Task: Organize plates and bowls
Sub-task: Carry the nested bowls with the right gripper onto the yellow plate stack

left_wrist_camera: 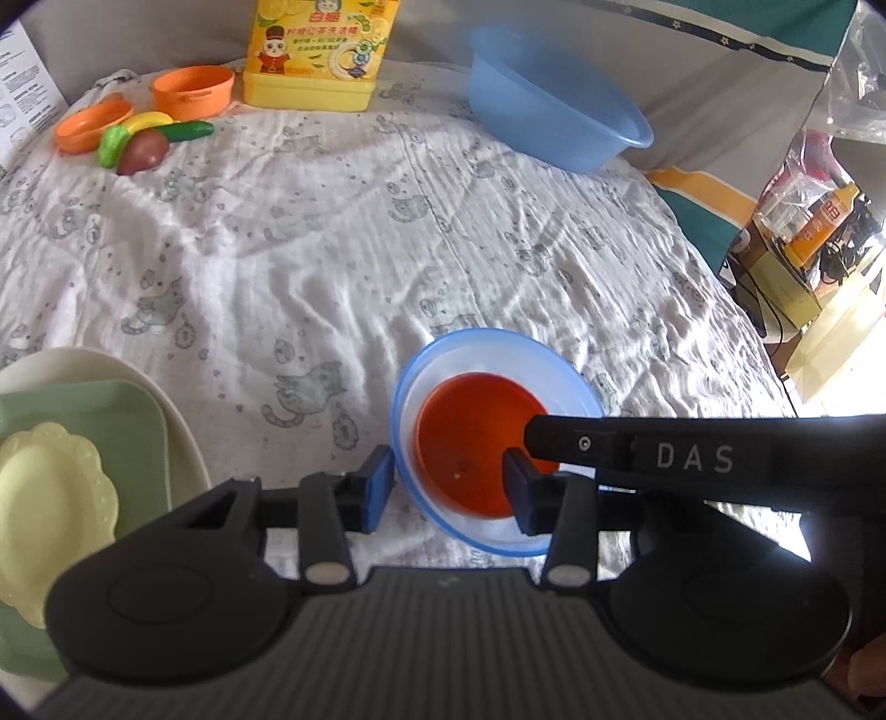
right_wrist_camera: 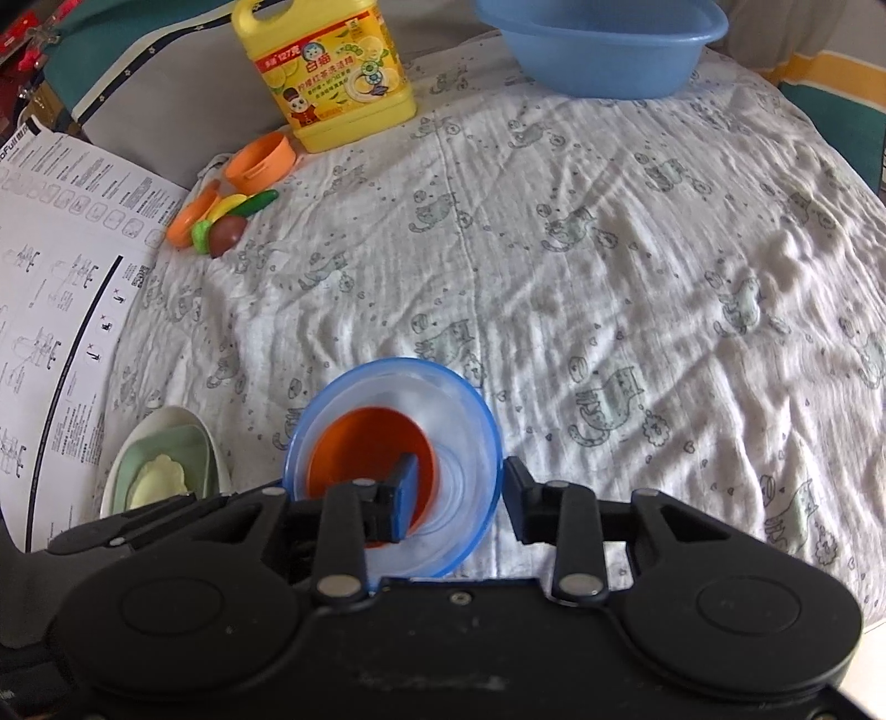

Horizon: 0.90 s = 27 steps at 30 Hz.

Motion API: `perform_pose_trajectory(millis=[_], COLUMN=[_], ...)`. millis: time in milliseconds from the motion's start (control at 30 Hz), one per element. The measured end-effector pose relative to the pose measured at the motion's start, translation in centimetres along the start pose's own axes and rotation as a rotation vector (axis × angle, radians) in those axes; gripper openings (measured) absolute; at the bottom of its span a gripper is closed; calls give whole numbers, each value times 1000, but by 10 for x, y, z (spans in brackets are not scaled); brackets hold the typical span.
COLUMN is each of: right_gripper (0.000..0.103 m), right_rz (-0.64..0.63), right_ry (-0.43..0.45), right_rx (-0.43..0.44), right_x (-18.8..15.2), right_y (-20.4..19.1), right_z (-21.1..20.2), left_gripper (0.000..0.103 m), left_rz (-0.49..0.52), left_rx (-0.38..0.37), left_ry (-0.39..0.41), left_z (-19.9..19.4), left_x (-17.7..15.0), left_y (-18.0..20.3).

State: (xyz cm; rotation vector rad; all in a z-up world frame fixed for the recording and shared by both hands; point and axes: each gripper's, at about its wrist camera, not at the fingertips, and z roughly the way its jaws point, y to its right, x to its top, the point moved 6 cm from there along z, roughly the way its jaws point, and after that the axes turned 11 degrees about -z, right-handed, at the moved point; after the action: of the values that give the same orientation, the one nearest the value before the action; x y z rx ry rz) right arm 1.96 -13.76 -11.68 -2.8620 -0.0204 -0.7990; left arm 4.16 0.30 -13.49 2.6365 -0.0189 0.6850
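Observation:
A clear bowl with a blue rim [left_wrist_camera: 559, 382] [right_wrist_camera: 470, 404] stands on the cat-print cloth, with a smaller orange bowl [left_wrist_camera: 470, 437] [right_wrist_camera: 360, 443] nested inside it. My left gripper [left_wrist_camera: 446, 487] is open, its jaws straddling the bowl's left rim. My right gripper [right_wrist_camera: 457, 498] is open and straddles the bowl's right rim, one finger inside, one outside; its finger [left_wrist_camera: 637, 443] also shows in the left wrist view. A stack of plates sits to the left: white oval plate [left_wrist_camera: 183, 432], green tray [left_wrist_camera: 133, 421] [right_wrist_camera: 183, 448], pale yellow scalloped plate [left_wrist_camera: 50, 498] [right_wrist_camera: 158, 479].
A large blue basin [left_wrist_camera: 554, 111] [right_wrist_camera: 598, 44] and a yellow detergent jug [left_wrist_camera: 315, 50] [right_wrist_camera: 326, 72] stand at the back. Orange toy pots and toy food [left_wrist_camera: 138, 133] [right_wrist_camera: 232, 205] lie at the back left. A printed sheet [right_wrist_camera: 55, 266] lies left. The bed edge falls off at right.

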Motion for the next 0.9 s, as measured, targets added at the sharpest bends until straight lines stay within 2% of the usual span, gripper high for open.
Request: perform_pose_trajectory(millis=[400,900], right_gripper=[33,33], right_rz=[-64,-242], right_ry=[4,-19], right_rx=[26,149], right_x=[26,47], right_y=[-45,-160], right_z=[-2,13], left_gripper=[40,40], left_rz=[-81,-211], left_rx=[45,158], left_ry=[55,141], left_z=[-31,-96], left_x=[21,33], left_y=[-30,-116])
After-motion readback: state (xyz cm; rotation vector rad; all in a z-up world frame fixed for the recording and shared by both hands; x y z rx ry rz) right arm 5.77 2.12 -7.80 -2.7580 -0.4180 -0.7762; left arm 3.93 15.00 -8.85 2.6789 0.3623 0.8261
